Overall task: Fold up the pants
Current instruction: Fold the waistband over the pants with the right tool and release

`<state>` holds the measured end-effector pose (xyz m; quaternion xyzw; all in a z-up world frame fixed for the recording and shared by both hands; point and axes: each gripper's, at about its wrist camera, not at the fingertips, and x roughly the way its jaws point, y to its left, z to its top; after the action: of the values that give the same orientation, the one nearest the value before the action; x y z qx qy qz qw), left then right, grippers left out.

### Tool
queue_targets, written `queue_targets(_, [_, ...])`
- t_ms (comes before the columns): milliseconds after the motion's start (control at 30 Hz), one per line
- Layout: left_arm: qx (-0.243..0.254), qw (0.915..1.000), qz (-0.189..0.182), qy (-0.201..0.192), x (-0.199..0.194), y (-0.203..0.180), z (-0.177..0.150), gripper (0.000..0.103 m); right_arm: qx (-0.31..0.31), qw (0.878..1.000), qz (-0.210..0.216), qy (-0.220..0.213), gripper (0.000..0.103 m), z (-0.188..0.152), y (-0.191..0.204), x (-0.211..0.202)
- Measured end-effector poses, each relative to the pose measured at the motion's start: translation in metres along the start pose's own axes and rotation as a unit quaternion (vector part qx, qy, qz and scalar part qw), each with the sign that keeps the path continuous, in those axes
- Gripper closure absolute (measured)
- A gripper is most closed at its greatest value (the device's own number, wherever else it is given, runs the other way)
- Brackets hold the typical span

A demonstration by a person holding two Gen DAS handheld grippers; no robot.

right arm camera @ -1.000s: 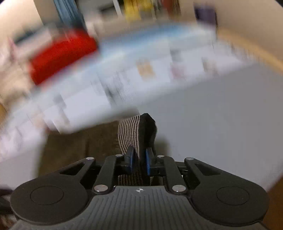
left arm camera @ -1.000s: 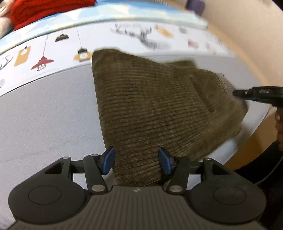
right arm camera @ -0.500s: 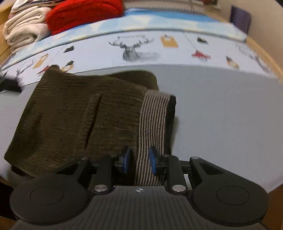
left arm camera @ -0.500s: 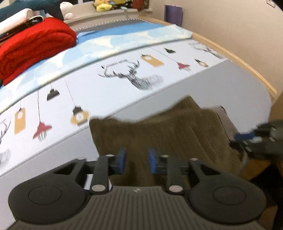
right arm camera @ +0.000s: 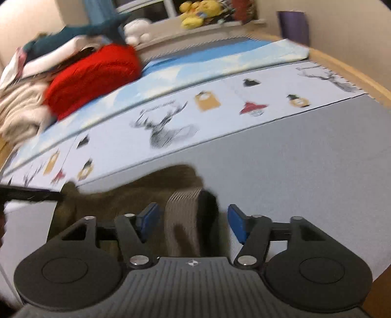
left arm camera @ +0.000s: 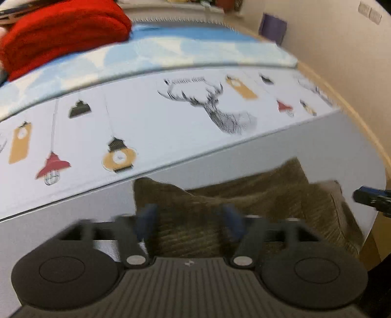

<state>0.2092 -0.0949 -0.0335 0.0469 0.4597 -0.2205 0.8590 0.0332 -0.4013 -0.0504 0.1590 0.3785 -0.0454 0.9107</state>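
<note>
The olive corduroy pants [left arm camera: 256, 203] lie folded in a compact pile on the grey part of the bed, near its front edge. Their striped waistband [right arm camera: 183, 210] faces up at the right end. My left gripper [left arm camera: 189, 220] is open, its blurred blue pads either side of the pile's left end. My right gripper [right arm camera: 193, 222] is open, its pads either side of the waistband and apart from it. The right gripper's tip shows in the left wrist view [left arm camera: 374, 198], and the left gripper's dark finger [right arm camera: 29, 194] shows at the left of the right wrist view.
The bed [right arm camera: 305, 171] has a grey sheet and a printed cover with deer and lanterns [left arm camera: 210, 107]. A red blanket [right arm camera: 92, 78], beige towels [right arm camera: 19, 115] and soft toys [right arm camera: 200, 12] sit at the back. A wooden bed rim [left arm camera: 361, 122] runs along the right.
Both grippers have opened and let go of the pants, which now rest on the bed. Both views have tilted up and pulled back a little.
</note>
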Motion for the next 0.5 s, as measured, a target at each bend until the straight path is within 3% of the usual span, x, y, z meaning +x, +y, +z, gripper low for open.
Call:
queue_targets(100, [-0.053, 0.9973, -0.014, 0.049, 0.016, 0.018, -0.01, 0.018, 0.004, 0.998, -0.012, 0.066, 0.034, 0.002, -0.011, 0.035])
queue_targets(167, [-0.089, 0.9913, -0.034, 0.091, 0.03, 0.028, -0.02, 0.018, 0.034, 0.995, 0.01, 0.093, 0.013, 0.001, -0.021, 0.054])
queue_targets(200, [-0.103, 0.987, -0.046, 0.114, 0.039, 0.03, -0.027, 0.018, 0.048, 0.992, 0.026, 0.113, 0.01, 0.002, -0.025, 0.063])
queue_targets(300, [-0.129, 0.9772, -0.072, 0.152, 0.057, 0.037, -0.045, 0.018, 0.078, 0.981, 0.075, 0.159, 0.01, 0.0, -0.03, 0.088])
queue_targets(400, [-0.17, 0.9669, -0.094, 0.165, 0.069, 0.042, -0.053, 0.018, 0.058, 0.975, 0.106, 0.187, 0.009, -0.005, -0.019, 0.105])
queue_targets(500, [-0.17, 0.9679, -0.101, 0.155, 0.072, 0.041, -0.051, 0.028, 0.034, 0.978, 0.098, 0.18, 0.018, -0.004, -0.01, 0.106])
